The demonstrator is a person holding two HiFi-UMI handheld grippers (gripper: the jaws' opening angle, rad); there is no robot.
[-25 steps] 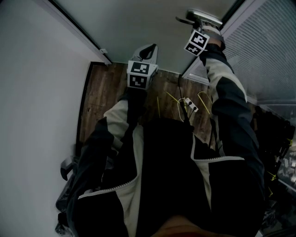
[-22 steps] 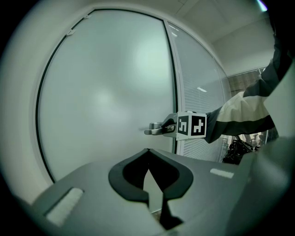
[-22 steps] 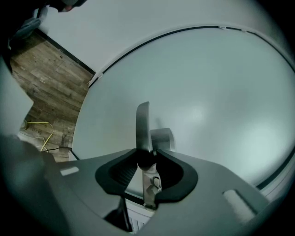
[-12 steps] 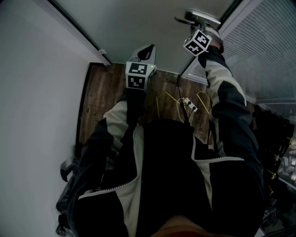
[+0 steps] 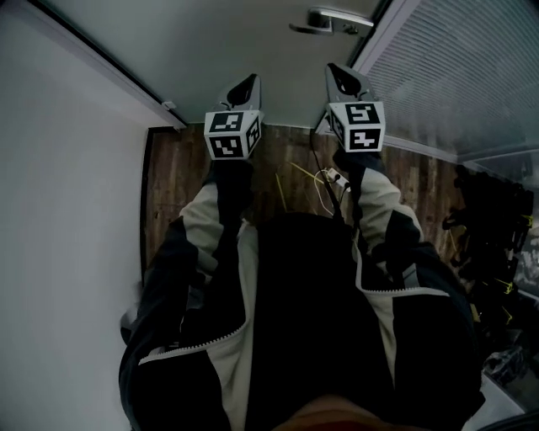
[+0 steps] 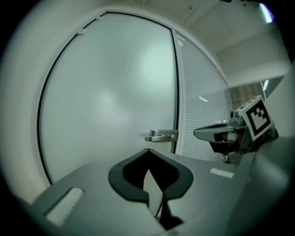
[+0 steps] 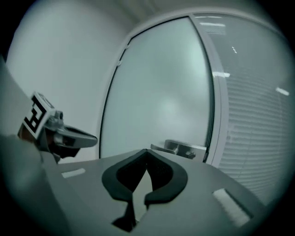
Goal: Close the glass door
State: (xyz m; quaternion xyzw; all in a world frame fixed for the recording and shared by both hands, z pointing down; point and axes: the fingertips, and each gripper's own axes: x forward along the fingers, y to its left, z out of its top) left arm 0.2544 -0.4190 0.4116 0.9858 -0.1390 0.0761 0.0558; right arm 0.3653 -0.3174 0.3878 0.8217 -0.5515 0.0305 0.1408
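Facing: a person in a dark jacket with pale panels stood on the wooden floor (image 5: 177, 181) before the glass door (image 5: 227, 34), both sleeves stretched toward it.
Glass door: it was a frosted pane with a dark border. Its handle-side edge lay just beside the pale frame post (image 6: 179, 92), with only a thin dark line between them. Whether it had latched could not be told.
Door handle: the metal lever (image 5: 328, 18) sat near that same edge of the door, and neither claw touched it.
Left claw: the left claw (image 5: 246, 82) had its jaws together, tip against tip, with nothing between them. It pointed at the plain pane, left of the handle in the head view.
Right claw: the right claw (image 5: 341, 76) had just been closing its jaws, and they met at the tips with nothing between them. It hung just below the handle in the head view, clear of it and beside the left claw.
Marker cubes: one sat on each claw, and both were level with each other.
Slatted partition: the slatted partition (image 5: 455, 76) ran along the far side of the frame post from the door.
Floor items: a white power strip (image 5: 338, 179) and yellow cables (image 5: 282, 185) lay near the foot of the door frame, between the two sleeves.
Side wall: the plain pale wall (image 5: 59, 219) ran along the left edge of the floor.
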